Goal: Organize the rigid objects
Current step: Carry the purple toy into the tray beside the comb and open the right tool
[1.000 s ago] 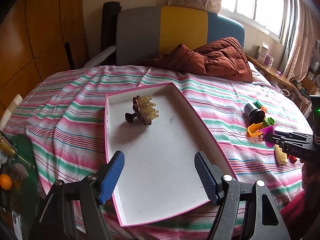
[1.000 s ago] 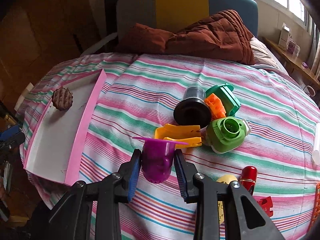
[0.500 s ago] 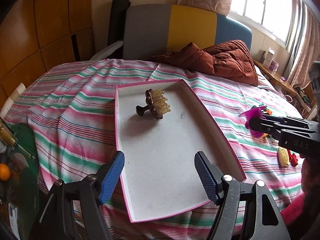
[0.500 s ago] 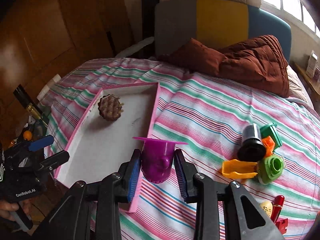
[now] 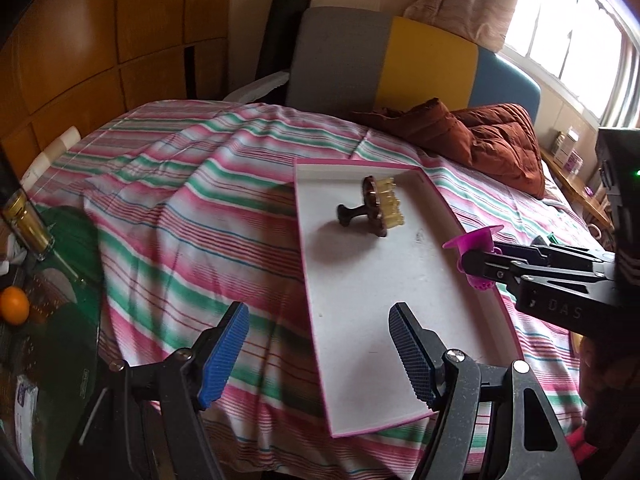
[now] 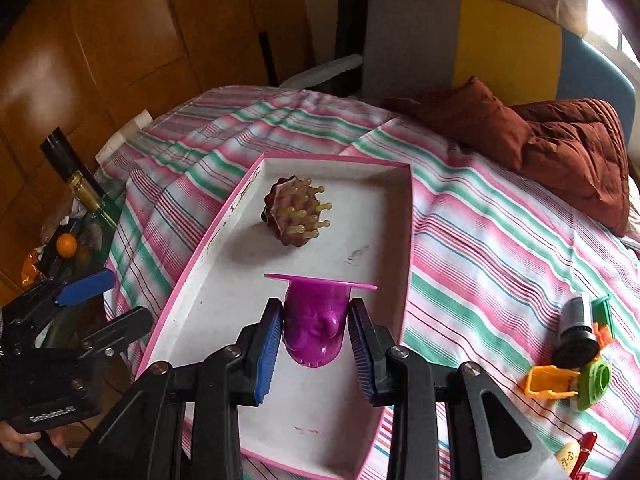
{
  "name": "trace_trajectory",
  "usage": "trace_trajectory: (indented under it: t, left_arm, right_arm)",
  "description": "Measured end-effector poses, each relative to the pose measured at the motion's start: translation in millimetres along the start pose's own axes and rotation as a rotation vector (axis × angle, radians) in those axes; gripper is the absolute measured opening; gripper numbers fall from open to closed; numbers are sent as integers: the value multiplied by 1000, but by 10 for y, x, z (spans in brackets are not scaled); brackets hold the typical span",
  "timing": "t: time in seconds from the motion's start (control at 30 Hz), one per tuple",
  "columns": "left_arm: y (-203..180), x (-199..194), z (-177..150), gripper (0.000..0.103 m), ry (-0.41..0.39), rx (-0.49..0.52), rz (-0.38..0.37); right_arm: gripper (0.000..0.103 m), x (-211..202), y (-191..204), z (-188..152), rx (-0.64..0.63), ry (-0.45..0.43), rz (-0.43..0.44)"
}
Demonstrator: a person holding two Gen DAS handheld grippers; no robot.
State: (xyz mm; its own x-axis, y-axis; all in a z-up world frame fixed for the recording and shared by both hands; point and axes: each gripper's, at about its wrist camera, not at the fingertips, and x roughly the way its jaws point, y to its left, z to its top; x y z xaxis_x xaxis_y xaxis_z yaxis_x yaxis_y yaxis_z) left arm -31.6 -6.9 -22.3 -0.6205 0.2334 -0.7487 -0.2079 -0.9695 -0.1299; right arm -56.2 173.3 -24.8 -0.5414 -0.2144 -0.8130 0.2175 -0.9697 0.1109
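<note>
Purple cup (image 6: 314,328) is pinched between the blue pads (image 6: 266,354) of the right gripper (image 6: 316,356), flange away from the camera, rounded end toward it. The cup is held above the white floor of the tray (image 6: 224,308), clear of it, over the tray's near half. In the left wrist view the same cup (image 5: 474,242) is seen at the tray's right rim (image 5: 452,216), gripped by the black fingers (image 5: 508,268) entering from the right.

A brown brush (image 6: 296,210) with pale yellow bristles lies on its side in the tray's far half, well apart from the cup. From the left it (image 5: 376,208) is seen with its knob handle pointing left.

The tray is white inside with a pink edge and rests on the striped bedspread (image 6: 500,248).

The left gripper (image 5: 320,352) is spread, nothing between its blue pads (image 5: 224,356); it is held over the tray's near left corner and the bedspread. From the right wrist view it (image 6: 100,300) is seen at lower left, beside the tray's left edge.

On the bedspread at right, well apart from the tray, a cluster is noted: a black cylinder (image 6: 576,336), an orange piece (image 6: 548,382), a green piece (image 6: 594,384). A red item (image 6: 586,444) lies nearer the bottom edge.

A brown quilt (image 6: 560,140) lies at the far side, by a grey, yellow and blue headboard (image 6: 460,44). An orange fruit (image 5: 14,304) lies at the left, off the bed.
</note>
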Motion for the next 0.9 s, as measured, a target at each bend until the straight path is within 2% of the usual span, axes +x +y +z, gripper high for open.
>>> trace_trajectory:
  t: [0.27, 0.7, 0.9]
  left_arm:
    - [222, 20, -49, 73, 18, -47, 25]
    - [316, 82, -68, 73, 33, -71, 29]
    - [324, 80, -49, 73, 30, -74, 30]
  right_arm:
    - [33, 382, 10, 205, -5, 54, -47]
    - [33, 838, -89, 449, 2, 110, -153]
    - [43, 803, -160, 394, 25, 107, -150]
